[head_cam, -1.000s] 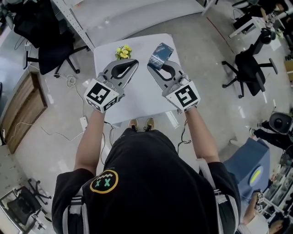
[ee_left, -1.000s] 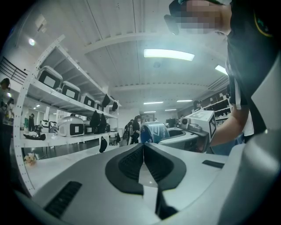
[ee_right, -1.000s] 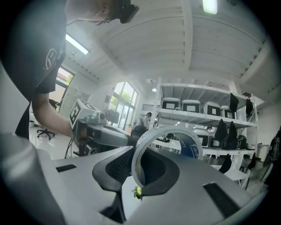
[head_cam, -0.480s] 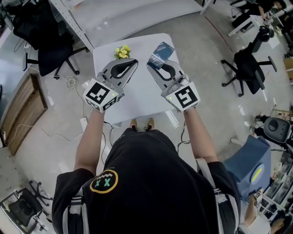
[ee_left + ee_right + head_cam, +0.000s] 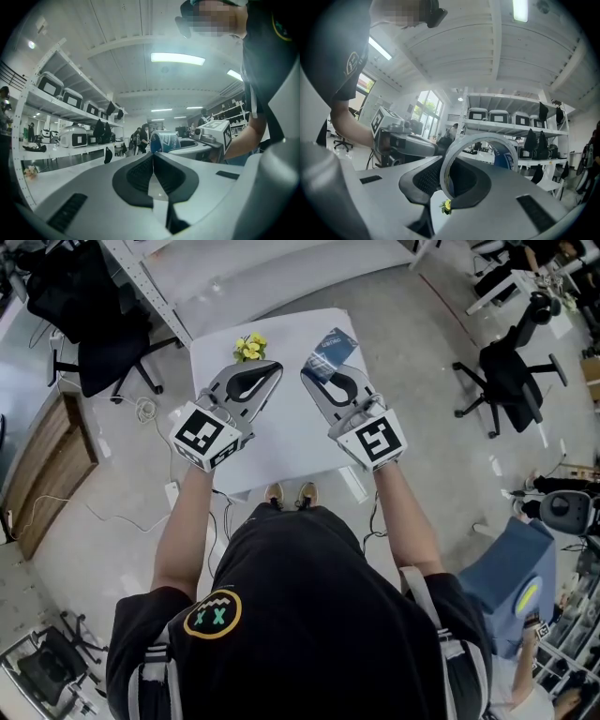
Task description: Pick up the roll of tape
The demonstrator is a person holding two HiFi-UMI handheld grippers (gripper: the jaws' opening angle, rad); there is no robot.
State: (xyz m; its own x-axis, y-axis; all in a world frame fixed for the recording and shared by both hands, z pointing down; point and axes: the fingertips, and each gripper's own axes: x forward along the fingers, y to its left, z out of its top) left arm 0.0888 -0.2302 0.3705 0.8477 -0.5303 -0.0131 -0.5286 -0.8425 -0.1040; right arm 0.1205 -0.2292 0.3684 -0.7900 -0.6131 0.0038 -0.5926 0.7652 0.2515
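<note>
My right gripper (image 5: 313,372) is shut on the roll of tape (image 5: 331,347), a blue printed roll with a pale inner ring, held above the far part of the small white table (image 5: 281,442). In the right gripper view the roll (image 5: 506,158) stands upright as a ring clamped between the jaws of the right gripper (image 5: 451,164). The left gripper (image 5: 277,367) hangs beside it on the left, shut with nothing in it. From the left gripper view, the closed tips of the left gripper (image 5: 153,154) point at the roll (image 5: 164,141).
A bunch of yellow flowers (image 5: 250,347) lies at the table's far left corner. Office chairs (image 5: 511,381) stand on the floor to the right, another chair (image 5: 98,357) to the left. Shelving with bins (image 5: 506,117) runs along the wall.
</note>
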